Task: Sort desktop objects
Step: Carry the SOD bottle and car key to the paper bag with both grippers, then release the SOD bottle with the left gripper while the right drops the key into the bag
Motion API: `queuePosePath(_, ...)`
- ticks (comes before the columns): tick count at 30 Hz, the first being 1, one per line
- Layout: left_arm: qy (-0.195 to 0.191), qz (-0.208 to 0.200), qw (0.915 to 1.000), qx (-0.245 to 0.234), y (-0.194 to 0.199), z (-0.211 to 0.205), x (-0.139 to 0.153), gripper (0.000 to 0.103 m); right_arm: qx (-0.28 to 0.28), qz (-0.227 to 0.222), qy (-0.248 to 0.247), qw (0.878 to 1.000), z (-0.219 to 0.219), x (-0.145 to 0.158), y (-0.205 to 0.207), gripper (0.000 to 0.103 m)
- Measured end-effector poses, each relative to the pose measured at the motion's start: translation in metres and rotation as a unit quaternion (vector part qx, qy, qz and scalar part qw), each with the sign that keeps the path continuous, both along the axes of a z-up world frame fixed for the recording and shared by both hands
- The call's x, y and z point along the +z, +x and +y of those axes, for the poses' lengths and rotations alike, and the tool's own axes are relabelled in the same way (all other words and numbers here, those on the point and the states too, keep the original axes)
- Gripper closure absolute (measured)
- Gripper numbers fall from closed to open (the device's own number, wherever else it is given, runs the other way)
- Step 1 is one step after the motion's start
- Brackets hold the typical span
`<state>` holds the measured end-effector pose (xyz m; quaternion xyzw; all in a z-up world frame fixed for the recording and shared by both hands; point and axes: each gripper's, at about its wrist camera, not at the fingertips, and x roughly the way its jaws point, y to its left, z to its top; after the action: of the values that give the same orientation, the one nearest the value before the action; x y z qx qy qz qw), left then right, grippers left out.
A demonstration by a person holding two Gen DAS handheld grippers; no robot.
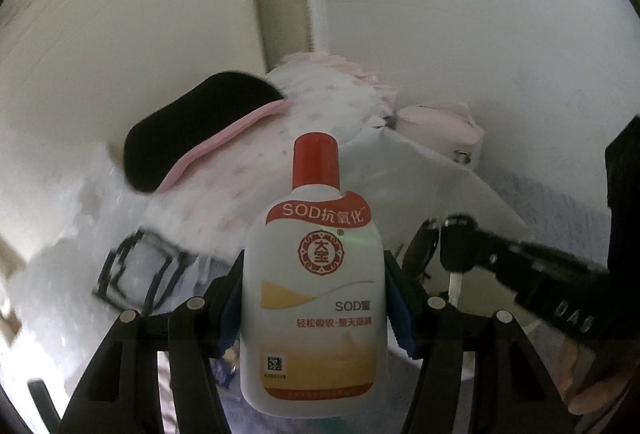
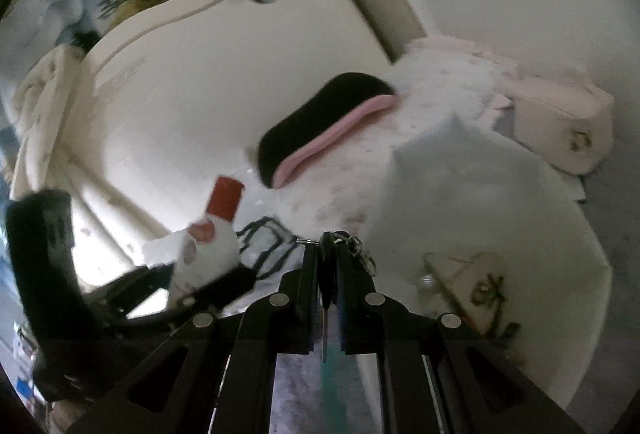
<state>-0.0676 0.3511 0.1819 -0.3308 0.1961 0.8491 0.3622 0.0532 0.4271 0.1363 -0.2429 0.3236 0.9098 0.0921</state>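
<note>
Both grippers are loaded: the left gripper [image 1: 314,294] is clamped around the waist of a white lotion bottle [image 1: 316,290] with a red cap, held upright, and the right gripper [image 2: 329,274] is pinched tight on a car key [image 2: 327,266], its key ring dangling just past the fingertips. Beyond them lie a black and pink sleep mask [image 1: 200,129], a pair of glasses [image 1: 140,270] and a pale pink pouch [image 2: 560,121] on white bedding or cloth. The step in hand looks like carrying two picked items toward their sorting place. No container is clearly visible, so the next move calls for finding the drop spot, then lowering each item and releasing it without knocking the other.
</note>
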Motion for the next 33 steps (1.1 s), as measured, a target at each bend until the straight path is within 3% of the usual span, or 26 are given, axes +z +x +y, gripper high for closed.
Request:
queuePosePath(11, 0.0, -0.008, 0.9983, -0.058, 0.009, 0.074, -0.005, 0.045, -0.069, -0.018, -0.016, 0.997, 0.037, -0.011, 0.024, 0.095)
queuePosePath(15, 0.006, -0.033, 0.998, -0.053, 0.008, 0.077, -0.014, 0.045, -0.078, -0.024, -0.026, 0.996, 0.045, -0.016, 0.029, 0.094)
queuePosePath(24, -0.004, -0.035, 0.9981, -0.05, 0.007, 0.073, -0.02, 0.045, -0.067, -0.04, -0.029, 0.997, 0.044, -0.023, 0.024, 0.094)
queuePosePath(26, -0.008, -0.035, 0.9983, -0.046, 0.006, 0.074, -0.019, 0.039, -0.068, -0.042, -0.028, 0.996, 0.044, -0.024, 0.024, 0.094)
queuePosePath(29, 0.024, -0.022, 0.9982, -0.05, 0.01, 0.068, -0.008, 0.019, -0.074, -0.047, -0.028, 0.996, 0.046, -0.025, 0.026, 0.094)
queuePosePath(33, 0.025, -0.01, 0.9983, -0.052, 0.013, 0.067, -0.002, 0.019, -0.076, -0.046, -0.03, 0.996, 0.048, -0.025, 0.03, 0.094)
